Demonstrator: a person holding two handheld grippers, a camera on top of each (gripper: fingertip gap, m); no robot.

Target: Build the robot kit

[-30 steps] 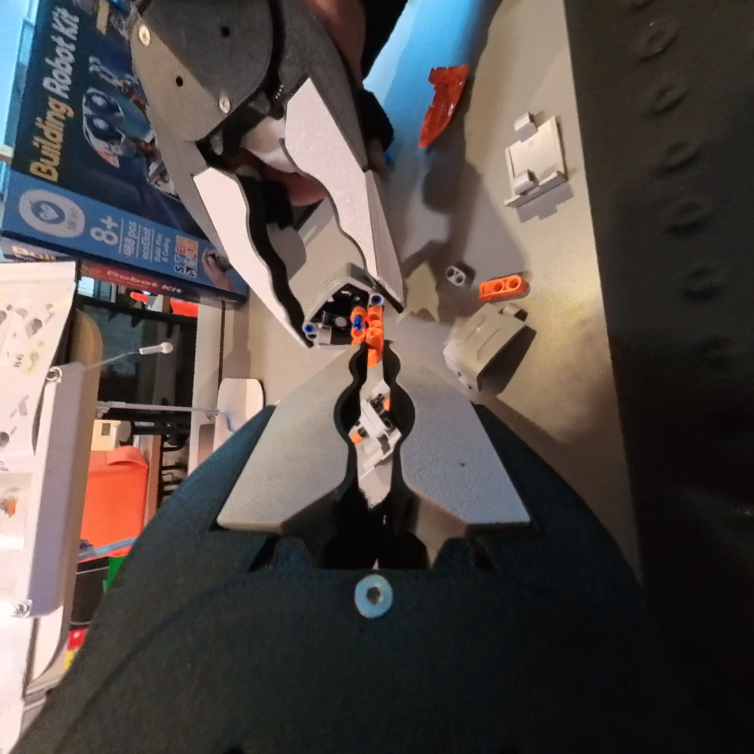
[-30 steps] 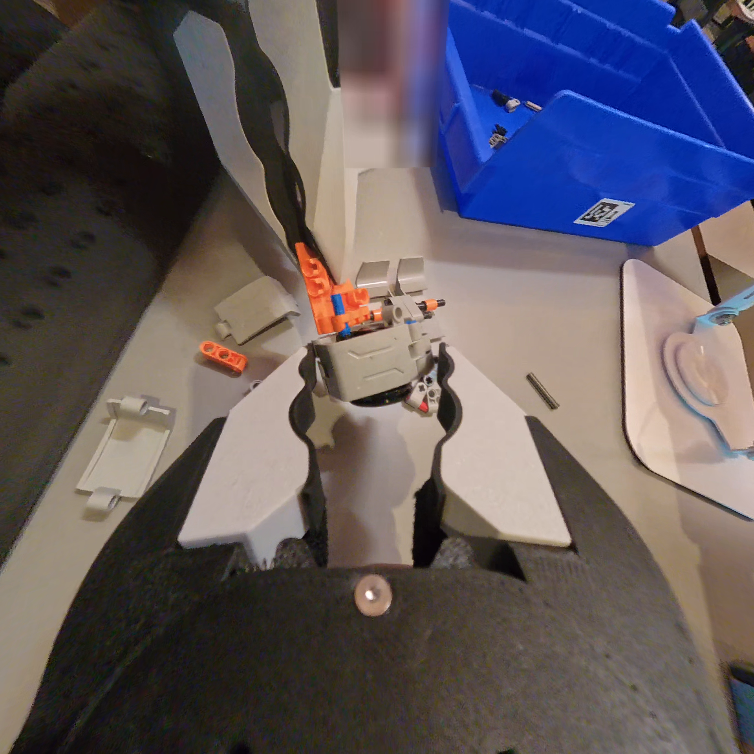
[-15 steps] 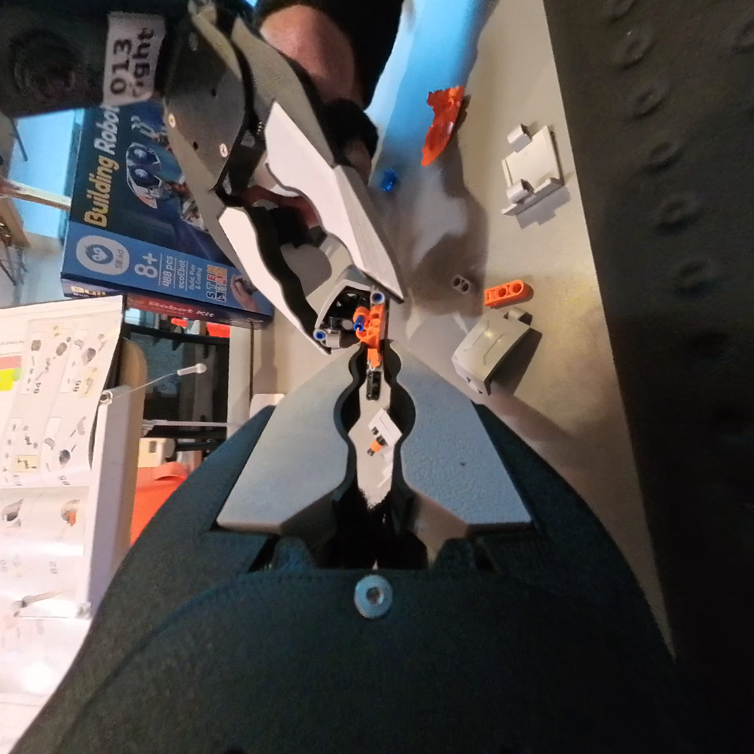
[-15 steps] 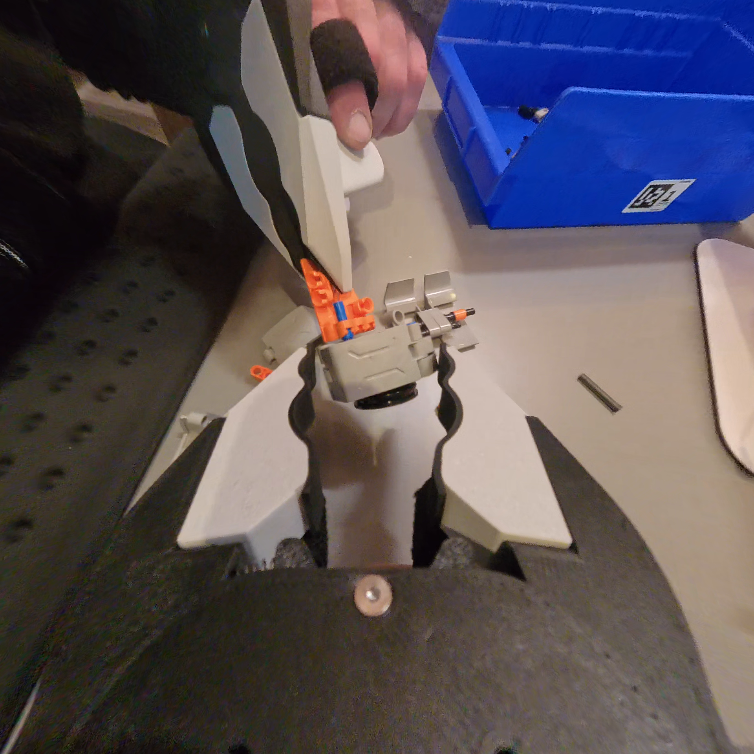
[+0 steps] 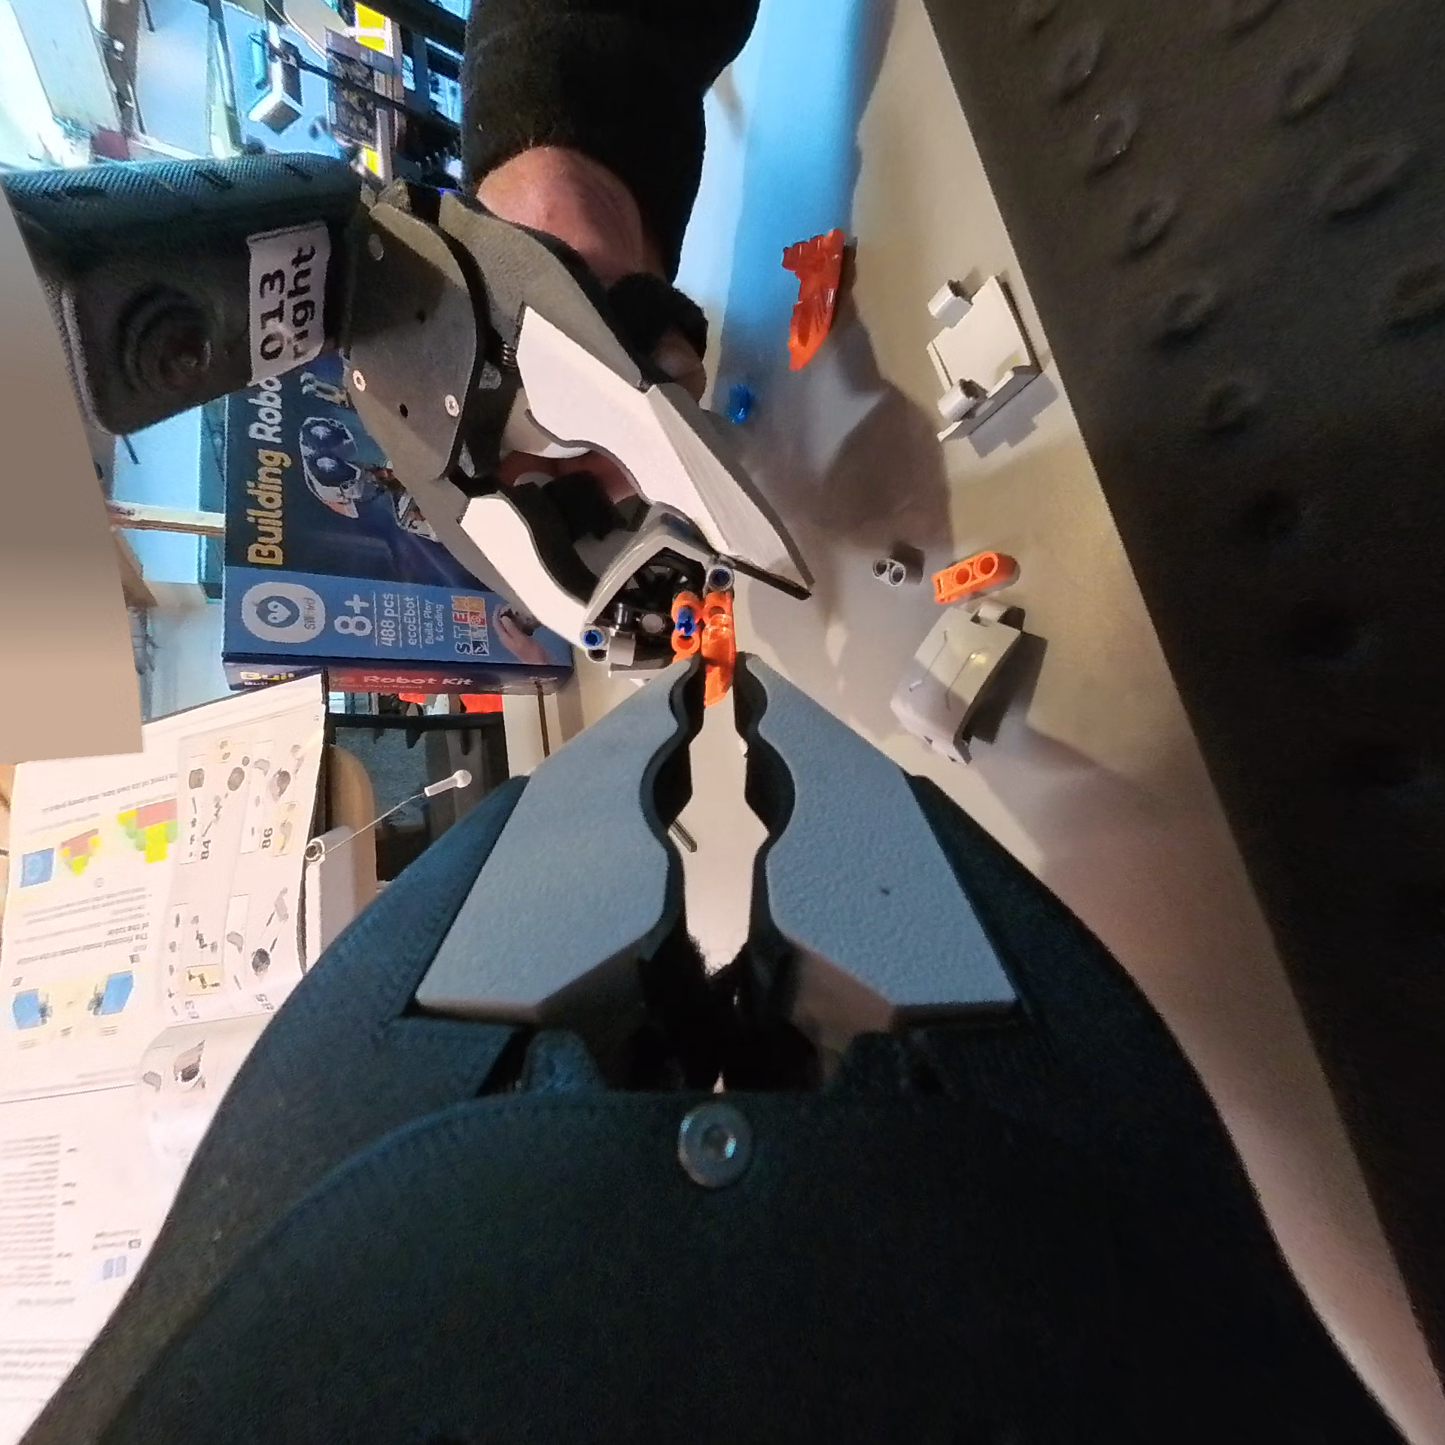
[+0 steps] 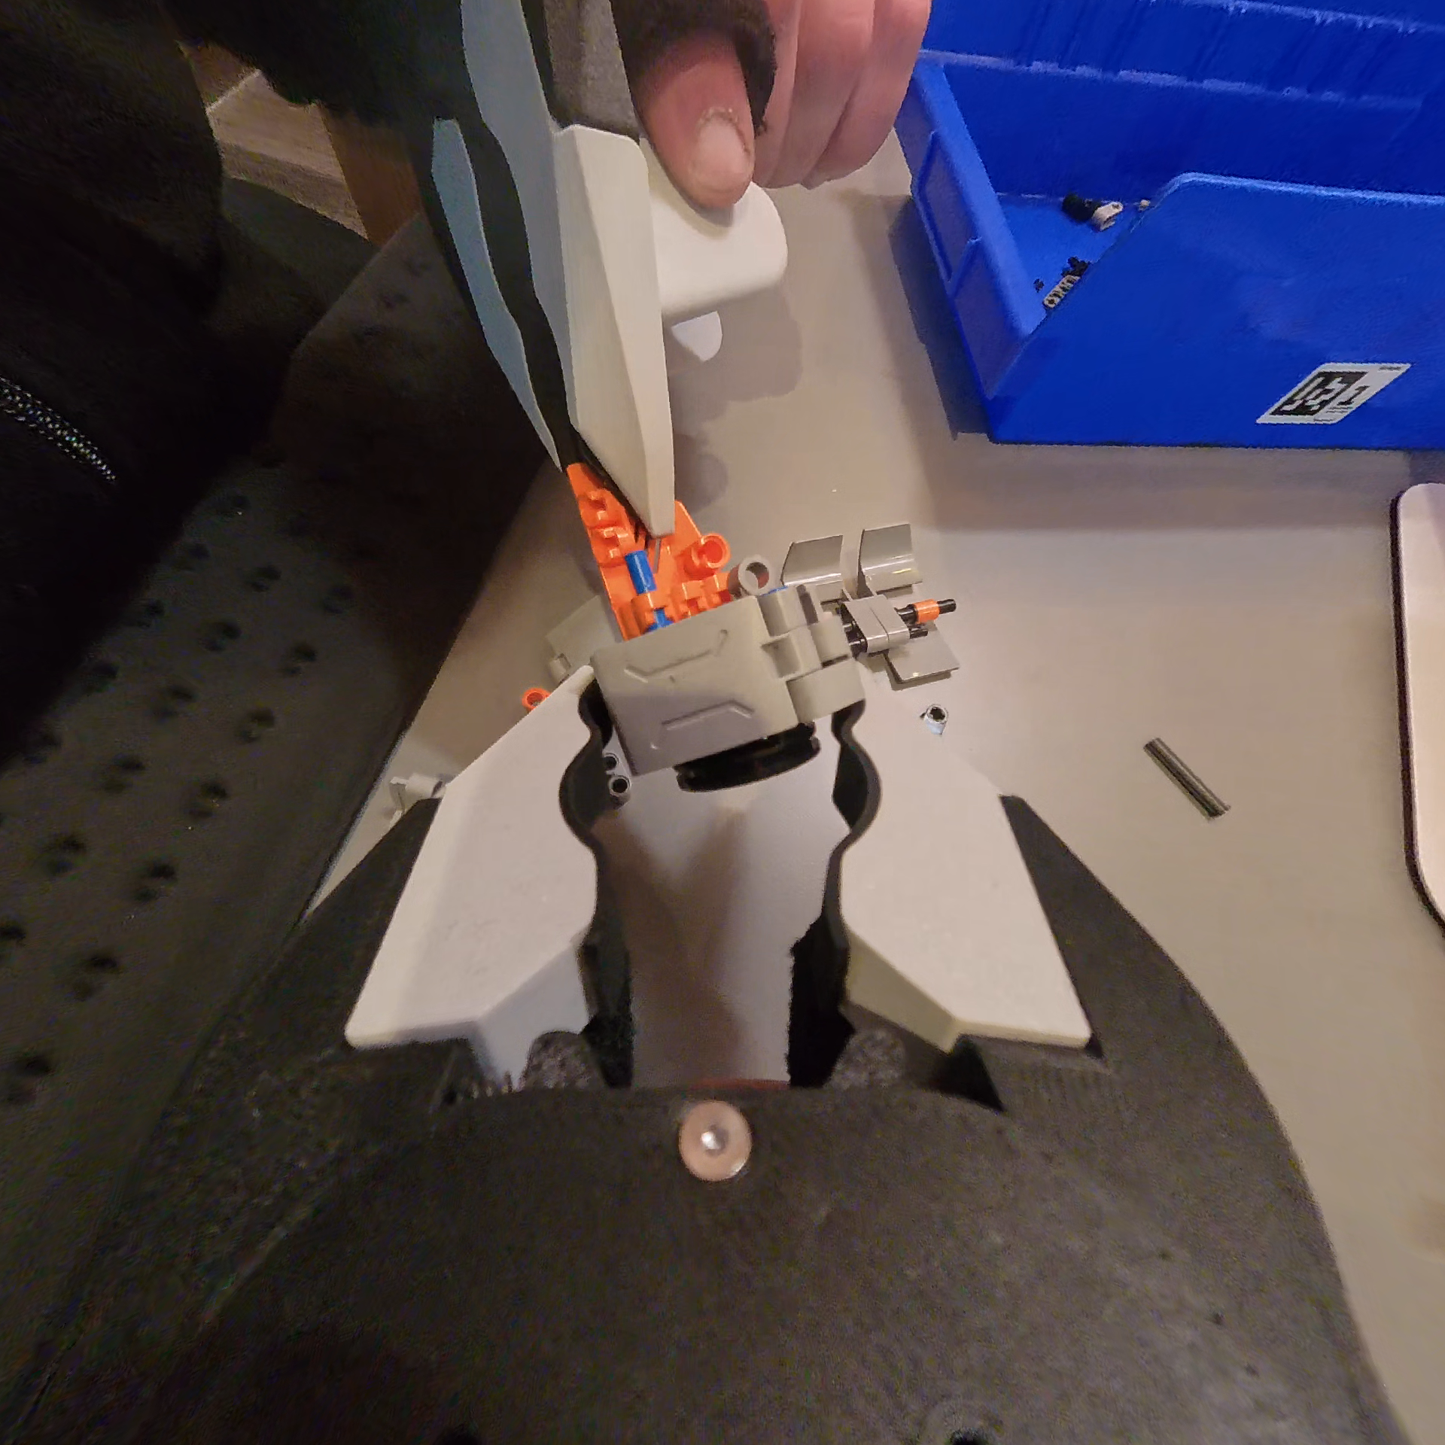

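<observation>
Orange bracket [image 6: 625,547] pinched in my closed left gripper [image 5: 715,665], joined to the grey motor block [image 6: 696,696] clamped by my right gripper [image 6: 715,731].

Pale grey surface [image 6: 1055,625] carries a blue bin [image 6: 1220,313] far right, a short dark rod [image 6: 1186,778] right, a small silver bushing [image 6: 934,718] mid, grey curved panels [image 6: 848,557] beyond it, white board [image 6: 1419,704] at right edge.
</observation>
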